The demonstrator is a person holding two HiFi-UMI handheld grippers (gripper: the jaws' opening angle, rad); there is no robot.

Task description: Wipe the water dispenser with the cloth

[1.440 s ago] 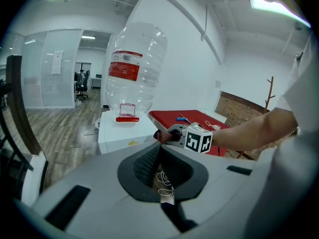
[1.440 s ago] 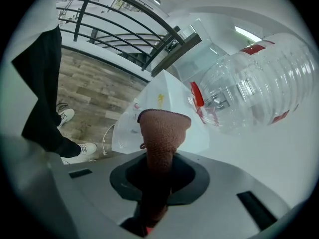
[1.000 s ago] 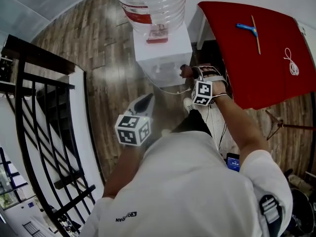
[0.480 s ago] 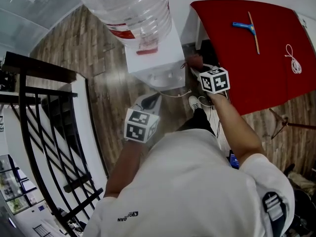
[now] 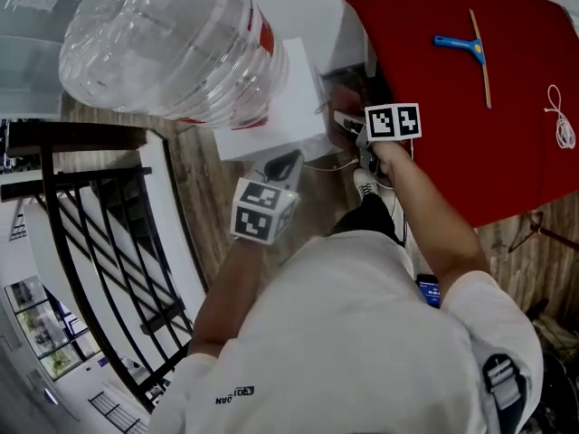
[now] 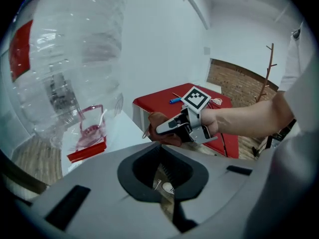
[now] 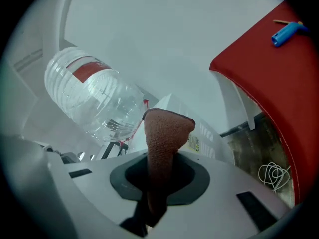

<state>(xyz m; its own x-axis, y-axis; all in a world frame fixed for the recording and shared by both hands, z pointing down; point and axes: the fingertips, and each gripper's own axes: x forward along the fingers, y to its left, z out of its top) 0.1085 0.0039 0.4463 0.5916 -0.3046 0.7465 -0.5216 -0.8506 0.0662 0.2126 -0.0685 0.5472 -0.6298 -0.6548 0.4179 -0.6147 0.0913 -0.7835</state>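
Observation:
The water dispenser (image 5: pixel 271 125) is a white box carrying a big clear bottle (image 5: pixel 163 43) with a red label. My right gripper (image 5: pixel 350 121) is shut on a brown cloth (image 5: pixel 340 90) and holds it at the dispenser's right side, by the gap to the red table. In the right gripper view the cloth (image 7: pixel 167 133) stands up out of the right gripper (image 7: pixel 149 213), in front of the bottle (image 7: pixel 94 101) and the dispenser (image 7: pixel 199 128). My left gripper (image 5: pixel 285 164) is shut on nothing and hangs just before the dispenser's front. The left gripper (image 6: pixel 167 203) looks at the cloth (image 6: pixel 158 126).
A red table (image 5: pixel 470 107) stands right of the dispenser, with a blue-handled tool (image 5: pixel 466 48) and a white cord (image 5: pixel 563 120) on it. A black railing (image 5: pixel 99 233) runs along the left. Wooden floor and a coil of cable (image 7: pixel 274 176) lie below.
My right gripper has carried the cloth from the dispenser's front up to its right side. My head has come closer, so the bottle fills more of the view. The left gripper stayed shut.

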